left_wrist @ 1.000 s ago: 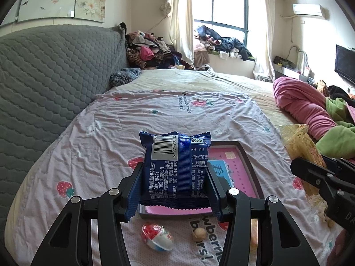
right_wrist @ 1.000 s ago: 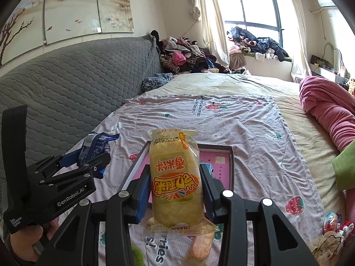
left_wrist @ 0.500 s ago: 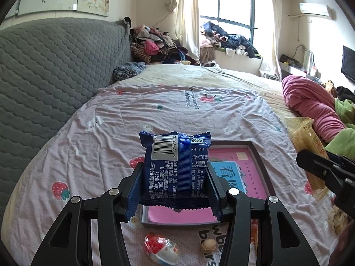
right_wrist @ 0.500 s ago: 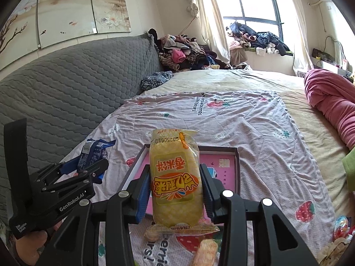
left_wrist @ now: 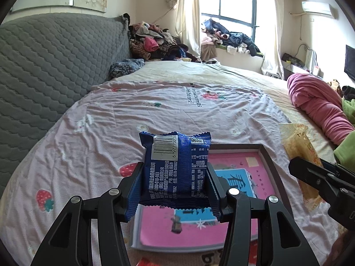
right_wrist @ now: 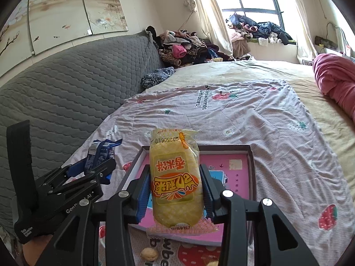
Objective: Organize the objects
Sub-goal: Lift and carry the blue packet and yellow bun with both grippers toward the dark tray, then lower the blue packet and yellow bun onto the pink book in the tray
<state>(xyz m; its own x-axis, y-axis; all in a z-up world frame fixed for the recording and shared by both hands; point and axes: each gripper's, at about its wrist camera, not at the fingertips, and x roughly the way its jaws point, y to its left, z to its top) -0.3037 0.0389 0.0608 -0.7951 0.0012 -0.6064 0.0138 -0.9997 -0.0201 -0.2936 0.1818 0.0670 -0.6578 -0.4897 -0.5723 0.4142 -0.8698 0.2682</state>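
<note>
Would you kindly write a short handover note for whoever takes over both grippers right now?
Left gripper: shut on the blue snack packet, over the near-left part of the box.
Right gripper: shut on the yellow rice cake packet, over the box too.
The pink-lined box lies on the strawberry sheet; no snack shows inside it.
Left: set both packets in the box, then the walnut.

tray (left_wrist: 269, 159): near-left part hidden behind blue packet (left_wrist: 175, 170) and left claw (left_wrist: 175, 190)
tray print: partly covered, unreadable
red item (left_wrist: 145, 262): cut by bottom edge, can't identify
yellow packet (left_wrist: 297, 150): lower end behind right claw, which is cut by right edge
walnut (right_wrist: 149, 253): partly behind claw arm
hand (right_wrist: 33, 251): cut off at frame edge
</note>
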